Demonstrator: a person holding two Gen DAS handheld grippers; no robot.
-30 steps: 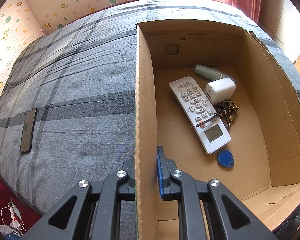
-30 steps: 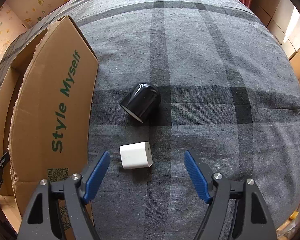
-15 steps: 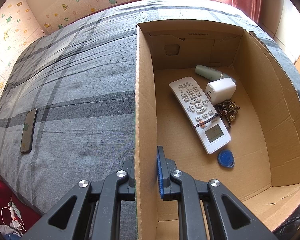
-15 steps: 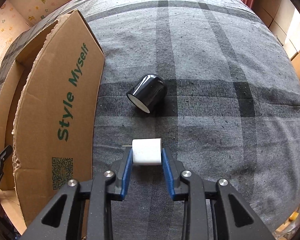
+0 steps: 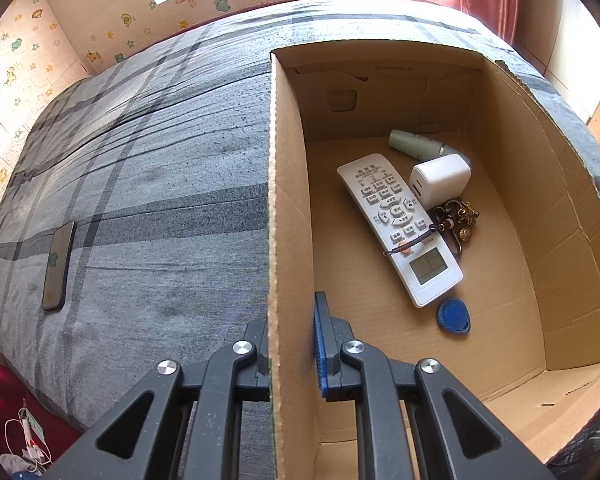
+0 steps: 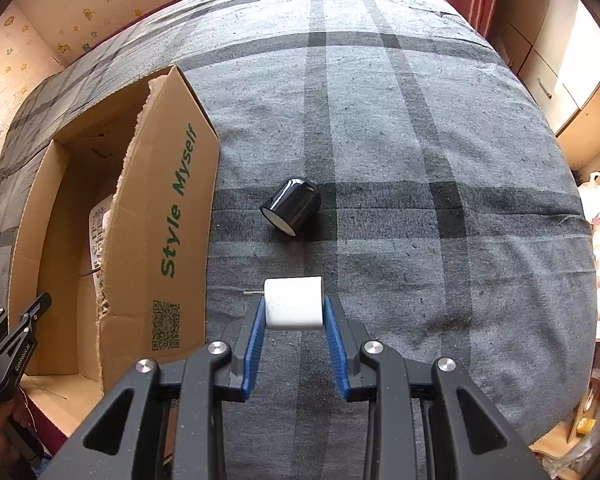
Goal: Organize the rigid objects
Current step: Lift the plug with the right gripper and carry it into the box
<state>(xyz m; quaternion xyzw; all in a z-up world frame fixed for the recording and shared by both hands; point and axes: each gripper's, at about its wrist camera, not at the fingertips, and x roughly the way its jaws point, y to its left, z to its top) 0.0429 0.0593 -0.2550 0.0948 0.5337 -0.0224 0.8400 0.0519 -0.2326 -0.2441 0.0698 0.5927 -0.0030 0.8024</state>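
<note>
My right gripper (image 6: 294, 312) is shut on a white charger plug (image 6: 294, 302) and holds it above the grey plaid bed. A black cup (image 6: 291, 207) lies on its side beyond it. My left gripper (image 5: 290, 320) is shut on the left wall of the cardboard box (image 5: 288, 208); the box also shows in the right wrist view (image 6: 160, 216), to the left. Inside lie a white remote (image 5: 400, 224), a second white charger (image 5: 440, 180), a key bunch (image 5: 456, 218), a blue key fob (image 5: 454, 315) and a pale green bottle (image 5: 416, 145).
A dark phone (image 5: 58, 266) lies on the bed far left of the box. The bed's front edge drops to a red floor with a cable (image 5: 24, 436). Wooden cabinets (image 6: 568, 76) stand to the right of the bed.
My right gripper closed on the white charger plug and lifted it off the bed, moving back and up. The left gripper has not moved.
</note>
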